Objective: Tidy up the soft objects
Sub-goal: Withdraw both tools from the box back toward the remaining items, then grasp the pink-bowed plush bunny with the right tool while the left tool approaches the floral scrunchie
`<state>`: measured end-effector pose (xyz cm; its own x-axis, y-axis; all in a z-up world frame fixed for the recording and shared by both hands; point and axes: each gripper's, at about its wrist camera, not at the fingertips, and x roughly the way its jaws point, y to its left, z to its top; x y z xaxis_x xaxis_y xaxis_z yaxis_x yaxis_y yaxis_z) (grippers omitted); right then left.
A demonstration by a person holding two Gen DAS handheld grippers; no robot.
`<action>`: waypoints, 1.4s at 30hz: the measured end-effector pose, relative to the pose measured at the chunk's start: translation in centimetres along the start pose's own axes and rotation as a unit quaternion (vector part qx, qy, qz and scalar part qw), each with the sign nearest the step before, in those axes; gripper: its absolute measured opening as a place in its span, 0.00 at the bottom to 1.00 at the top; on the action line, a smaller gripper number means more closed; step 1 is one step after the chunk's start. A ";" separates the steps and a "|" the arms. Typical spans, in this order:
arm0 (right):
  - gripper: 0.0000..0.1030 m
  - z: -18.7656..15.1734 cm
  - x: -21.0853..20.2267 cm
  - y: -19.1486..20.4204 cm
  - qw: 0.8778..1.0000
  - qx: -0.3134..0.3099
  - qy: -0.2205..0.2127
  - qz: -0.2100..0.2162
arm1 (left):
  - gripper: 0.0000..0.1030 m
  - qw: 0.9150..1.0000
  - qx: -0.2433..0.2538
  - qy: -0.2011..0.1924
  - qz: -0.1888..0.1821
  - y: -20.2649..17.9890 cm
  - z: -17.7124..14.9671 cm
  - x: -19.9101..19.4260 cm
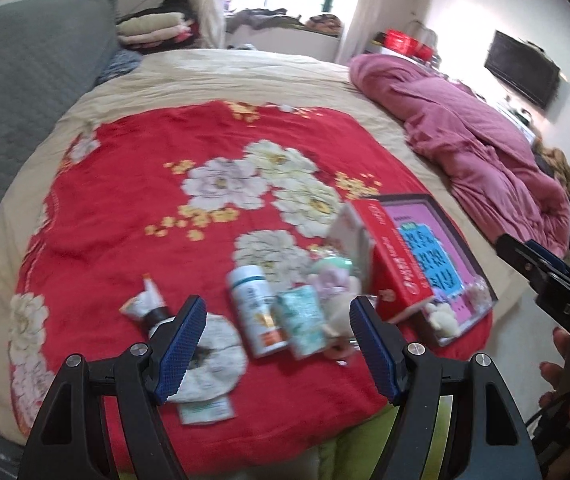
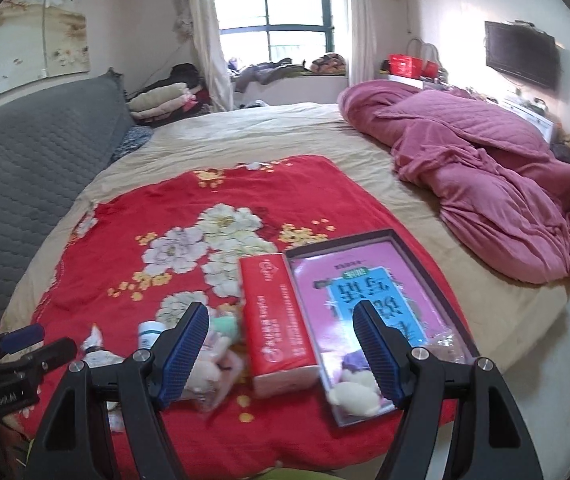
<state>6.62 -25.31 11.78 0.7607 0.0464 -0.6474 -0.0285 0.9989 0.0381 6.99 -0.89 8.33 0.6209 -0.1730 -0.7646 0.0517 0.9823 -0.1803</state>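
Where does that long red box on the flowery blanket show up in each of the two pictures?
Left wrist view: the red box lies right of centre, tilted.
Right wrist view: the same box lies near the centre, low down.
Shared landmark: the dark-rimmed tray beside it.

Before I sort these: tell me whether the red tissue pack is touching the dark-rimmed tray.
Touching. In the right wrist view the red tissue pack lies flush along the tray's left rim, no blanket visible between them.

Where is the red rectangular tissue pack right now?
In both views the red rectangular tissue pack lies on the red floral blanket, against the left edge of the shallow dark-rimmed tray.
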 end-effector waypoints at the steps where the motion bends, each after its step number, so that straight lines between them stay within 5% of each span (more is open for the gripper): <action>1: 0.72 0.0 -0.1 0.6 1.000 -0.005 -0.001 0.003 | 0.73 1.000 -0.008 -0.003 0.005 1.0 -0.1 -0.3; 26: 0.72 -1.6 0.4 8.4 0.997 -0.069 0.016 0.041 | 0.73 0.995 -0.092 0.019 0.042 11.0 -3.9 -1.2; 42: 0.72 -5.1 3.8 8.3 0.994 -0.076 0.061 0.045 | 0.73 0.993 -0.085 0.066 0.045 10.6 -6.4 2.8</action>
<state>5.93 -16.75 5.75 0.6665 0.1272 -0.7346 -0.1979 0.9802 -0.0099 4.22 8.54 0.33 0.5085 -0.1032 -0.8549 -0.1402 0.9696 -0.2005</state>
